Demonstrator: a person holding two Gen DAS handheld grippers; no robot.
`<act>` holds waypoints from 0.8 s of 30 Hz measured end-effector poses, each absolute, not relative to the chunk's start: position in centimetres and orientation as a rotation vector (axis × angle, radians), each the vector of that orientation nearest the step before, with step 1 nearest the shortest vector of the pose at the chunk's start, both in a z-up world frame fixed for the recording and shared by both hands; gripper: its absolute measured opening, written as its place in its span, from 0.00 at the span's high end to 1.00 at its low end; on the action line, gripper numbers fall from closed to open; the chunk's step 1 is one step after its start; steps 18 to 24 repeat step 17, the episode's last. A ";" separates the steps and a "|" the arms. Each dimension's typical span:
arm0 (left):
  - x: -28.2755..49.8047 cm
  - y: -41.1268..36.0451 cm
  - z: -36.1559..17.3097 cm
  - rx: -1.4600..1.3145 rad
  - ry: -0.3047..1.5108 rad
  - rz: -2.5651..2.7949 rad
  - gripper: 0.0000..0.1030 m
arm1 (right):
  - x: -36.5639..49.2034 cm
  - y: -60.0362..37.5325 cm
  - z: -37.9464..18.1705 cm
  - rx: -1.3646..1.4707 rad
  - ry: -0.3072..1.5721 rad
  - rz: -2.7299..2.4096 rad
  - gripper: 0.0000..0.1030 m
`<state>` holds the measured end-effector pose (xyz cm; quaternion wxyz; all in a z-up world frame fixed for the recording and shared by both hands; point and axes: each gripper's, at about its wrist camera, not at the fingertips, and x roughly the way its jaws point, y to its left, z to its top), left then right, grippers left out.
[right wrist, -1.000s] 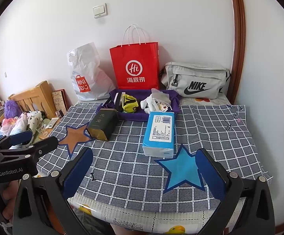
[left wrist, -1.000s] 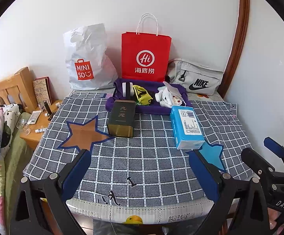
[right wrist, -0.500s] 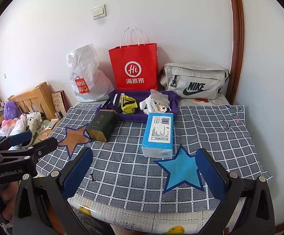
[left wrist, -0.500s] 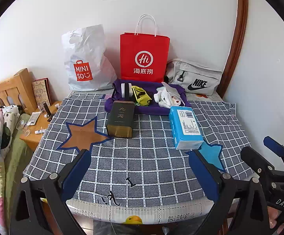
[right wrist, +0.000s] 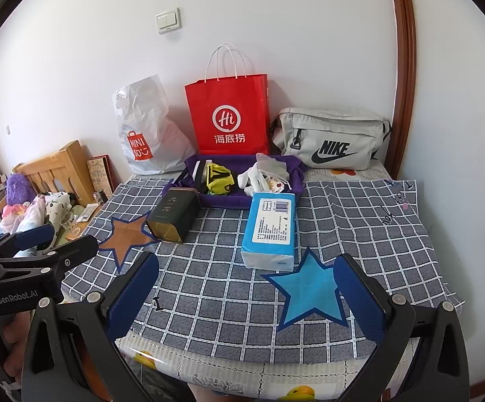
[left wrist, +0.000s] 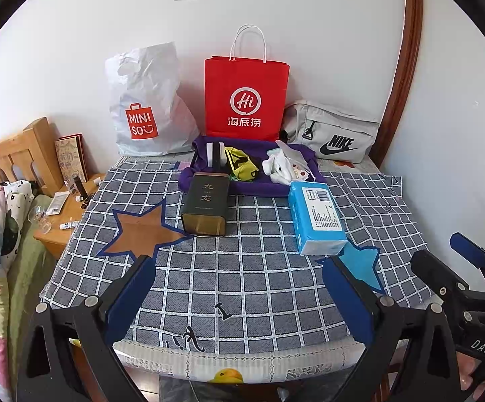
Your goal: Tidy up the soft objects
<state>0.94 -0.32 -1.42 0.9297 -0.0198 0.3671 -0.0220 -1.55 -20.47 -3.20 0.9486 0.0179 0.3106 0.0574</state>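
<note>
Comparing with a second ago, barely anything has changed: both views just drift a touch, and my left hand-held gripper (left wrist: 239,298) and right hand-held gripper (right wrist: 245,296) hang over the near worktop (left wrist: 242,268) edge, fingers wide apart, holding nothing. Socks (left wrist: 280,167) and the yellow cloth (left wrist: 240,167) sit in the purple tray (left wrist: 262,187), tissue pack (left wrist: 316,217) and tin (left wrist: 205,204) in front, so no visible progress either way.

Both views have drifted slightly: the red paper bag (left wrist: 246,97) sits a touch lower.
</note>
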 end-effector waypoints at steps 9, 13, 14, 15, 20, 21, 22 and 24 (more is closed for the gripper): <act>0.9 -0.2 -1.3 -0.036 0.750 -0.048 0.02 | -1.6 -20.5 -3.1 0.037 0.630 0.117 0.00; 0.9 -0.3 -1.4 -0.035 0.750 -0.048 0.02 | -1.7 -20.5 -3.1 0.035 0.625 0.118 0.00; 0.9 -0.3 -1.4 -0.034 0.749 -0.049 0.02 | -1.6 -20.5 -3.1 0.034 0.625 0.118 0.00; 0.9 -0.3 -1.4 -0.031 0.751 -0.049 0.02 | -1.6 -20.5 -3.2 0.033 0.626 0.120 0.00; 1.3 -0.1 -1.5 -0.028 0.756 -0.056 0.02 | -1.4 -20.3 -3.4 0.032 0.630 0.119 0.00; 1.3 -0.1 -1.5 -0.028 0.756 -0.056 0.02 | -1.4 -20.3 -3.4 0.032 0.630 0.119 0.00; 1.3 -0.1 -1.5 -0.028 0.756 -0.056 0.02 | -1.4 -20.3 -3.4 0.032 0.630 0.119 0.00; 1.3 -0.1 -1.5 -0.028 0.756 -0.056 0.02 | -1.4 -20.3 -3.4 0.032 0.630 0.119 0.00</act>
